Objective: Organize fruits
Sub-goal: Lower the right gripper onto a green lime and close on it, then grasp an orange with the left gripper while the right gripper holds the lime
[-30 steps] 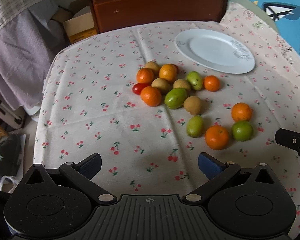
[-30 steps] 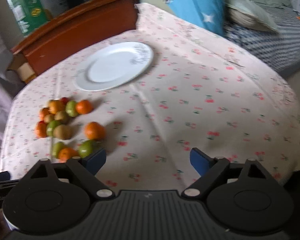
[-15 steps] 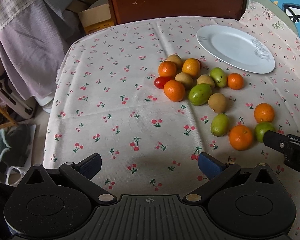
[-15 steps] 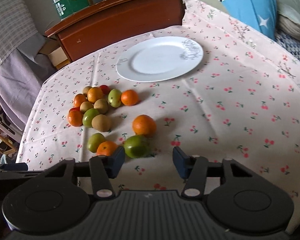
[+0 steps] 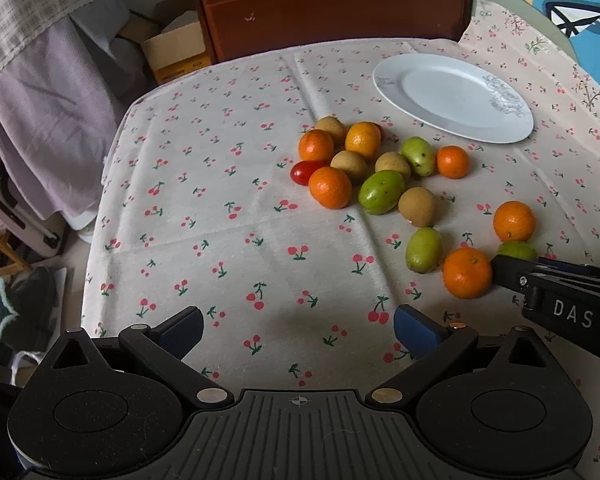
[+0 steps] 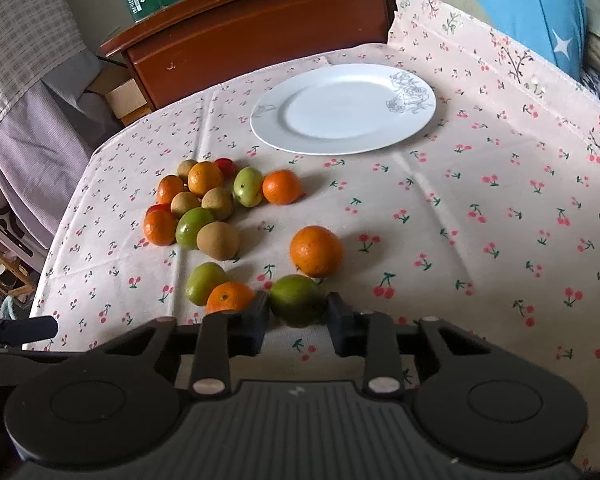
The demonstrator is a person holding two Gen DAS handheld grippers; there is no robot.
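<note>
From my left wrist, my left claw (image 5: 296, 326) hangs wide open over the cherry-print cloth (image 5: 228, 240), nothing between its fingers. From my right wrist, my right claw (image 6: 298, 316) is closing on a round green fruit (image 6: 296, 300) beside an orange tangerine (image 6: 230, 298), well short of the white plate (image 6: 340, 108).

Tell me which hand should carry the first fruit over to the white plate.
Right. The right tool is closing around the green fruit on the tablecloth, pads at both its sides. The left tool hangs open over bare cloth, short of the fruits. The plate holds nothing.
</note>
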